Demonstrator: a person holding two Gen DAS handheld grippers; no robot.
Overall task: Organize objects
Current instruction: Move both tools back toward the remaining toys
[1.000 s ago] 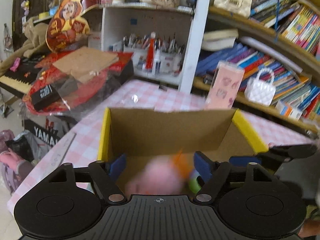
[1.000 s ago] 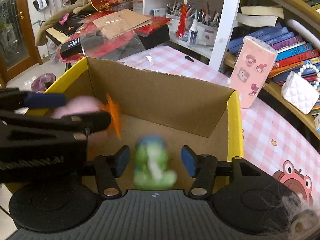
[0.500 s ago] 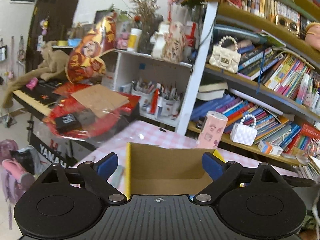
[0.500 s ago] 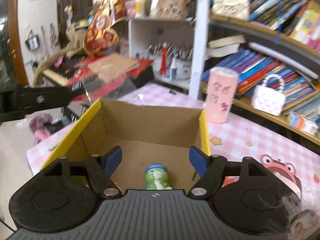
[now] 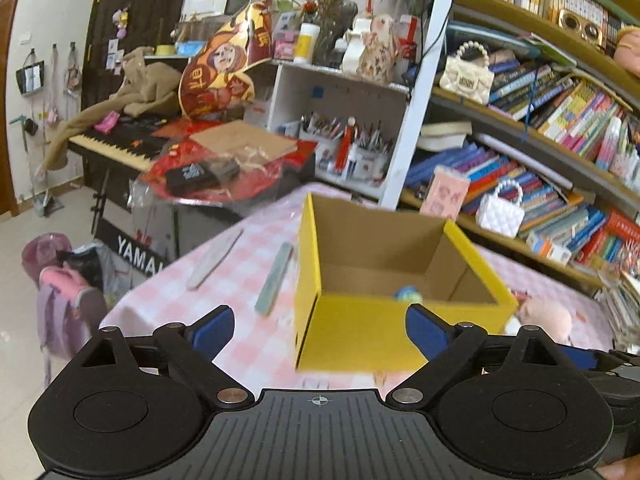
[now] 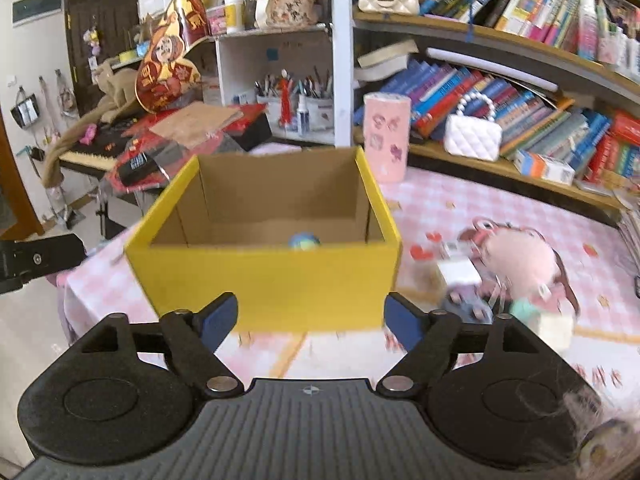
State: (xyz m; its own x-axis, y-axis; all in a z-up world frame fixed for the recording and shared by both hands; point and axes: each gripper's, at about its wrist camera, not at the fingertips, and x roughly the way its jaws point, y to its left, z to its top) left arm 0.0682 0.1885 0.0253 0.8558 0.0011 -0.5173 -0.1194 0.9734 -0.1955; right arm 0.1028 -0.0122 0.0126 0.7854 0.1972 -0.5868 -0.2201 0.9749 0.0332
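Observation:
A yellow cardboard box (image 5: 360,332) (image 6: 272,276) stands open on the pink checked tablecloth (image 5: 240,344). Only the blue cap of a small green figure (image 6: 304,240) (image 5: 406,292) shows above the box's near wall. My left gripper (image 5: 320,330) is open and empty, in front of the box's near left corner. My right gripper (image 6: 308,320) is open and empty, in front of the box's near wall. A pink plush toy (image 6: 524,260) (image 5: 546,318) lies on the table right of the box among small items (image 6: 460,272).
Two flat sticks (image 5: 276,276) lie on the cloth left of the box. A pink cup (image 6: 386,136) stands behind it. Bookshelves (image 6: 520,80) run along the back right. A keyboard piled with red packaging (image 5: 208,160) stands off the table's left edge.
Both grippers have let go of their toys into the box, opened, and pulled back and up. The box now sits farther ahead of both.

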